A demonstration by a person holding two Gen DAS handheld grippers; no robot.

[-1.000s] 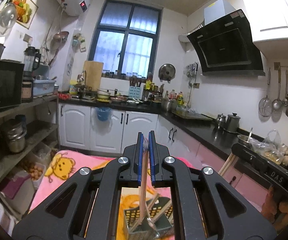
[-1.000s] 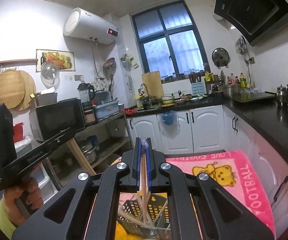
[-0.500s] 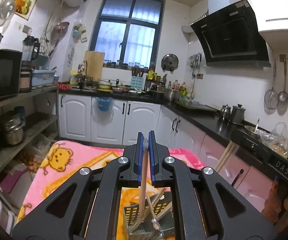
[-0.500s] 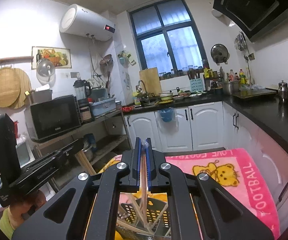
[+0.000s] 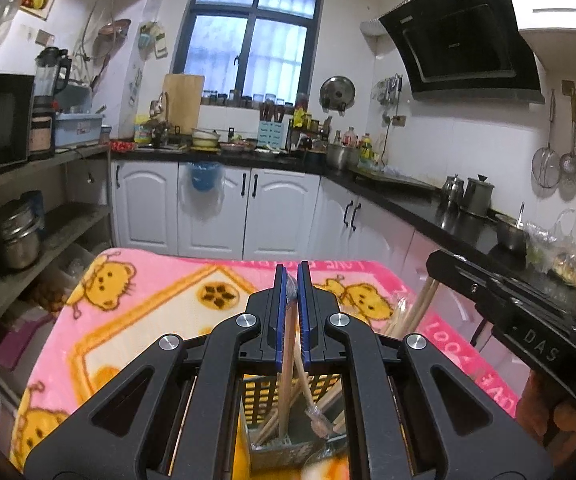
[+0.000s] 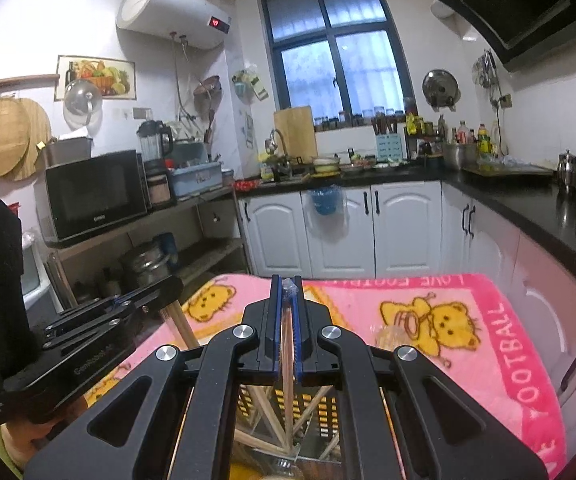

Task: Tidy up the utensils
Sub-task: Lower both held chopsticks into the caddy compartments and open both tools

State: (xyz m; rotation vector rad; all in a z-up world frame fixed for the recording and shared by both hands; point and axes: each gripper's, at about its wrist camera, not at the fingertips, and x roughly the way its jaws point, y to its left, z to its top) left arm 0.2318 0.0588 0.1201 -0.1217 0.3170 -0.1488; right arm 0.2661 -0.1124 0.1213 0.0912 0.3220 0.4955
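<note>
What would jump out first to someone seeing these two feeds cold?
Probably the two black grippers: the left gripper and right gripper each pinch a wooden chopstick upright over a slotted utensil basket already holding several sticks. Next, the loud pink bear-print blanket spread beneath them, with the cluttered kitchen counter behind.

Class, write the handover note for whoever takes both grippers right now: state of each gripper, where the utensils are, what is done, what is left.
Left gripper: shut on a wrapped wooden chopstick whose lower end is in the slotted utensil holder.
Right gripper: shut on another wrapped chopstick above the same holder.
The holder stands on the pink bear blanket and already holds several chopsticks.
Left to do: lower both, open the jaws, withdraw. A clear wrapped item lies on the blanket; what it is cannot be told.
</note>
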